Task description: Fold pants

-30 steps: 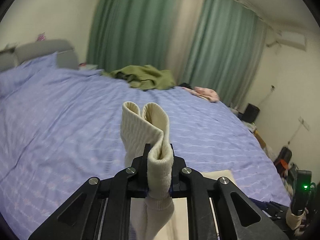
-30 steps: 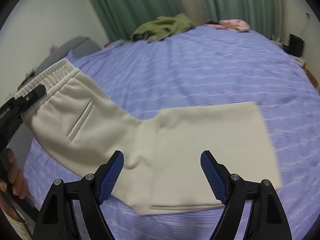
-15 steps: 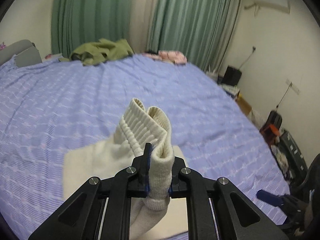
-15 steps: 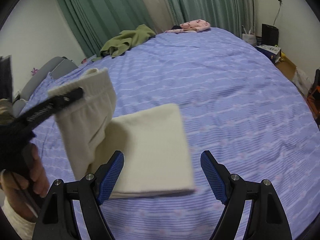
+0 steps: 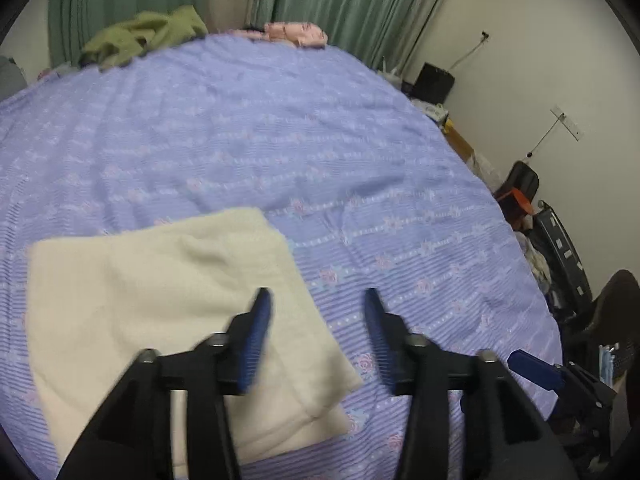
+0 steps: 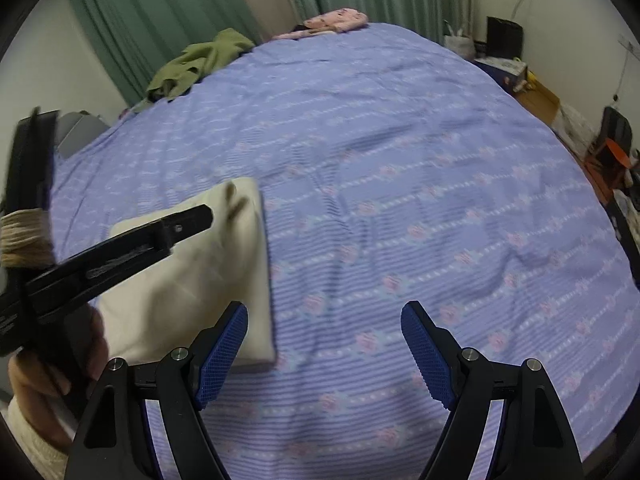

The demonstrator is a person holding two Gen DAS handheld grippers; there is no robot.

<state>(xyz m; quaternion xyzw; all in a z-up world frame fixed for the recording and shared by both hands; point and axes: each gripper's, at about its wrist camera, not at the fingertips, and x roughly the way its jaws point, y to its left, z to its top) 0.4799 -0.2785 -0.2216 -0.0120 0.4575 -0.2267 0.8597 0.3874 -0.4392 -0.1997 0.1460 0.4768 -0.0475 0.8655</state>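
Left wrist view shows my left hand-held gripper [image 5: 316,332] released, its blue pads spread wide and empty above the near right part of the pants [image 5: 160,300], which lie folded into a cream rectangle on the bed [image 5: 280,128]. Right wrist view shows my right hand-held gripper [image 6: 324,344] also spread open and empty over bare purple sheet, with the pants [image 6: 200,280] just left of its left pad and the left tool hanging over them. Green clothes [image 6: 196,64] and a pink garment [image 6: 336,20] sit at the bed's far edge by the curtains [image 6: 160,4].
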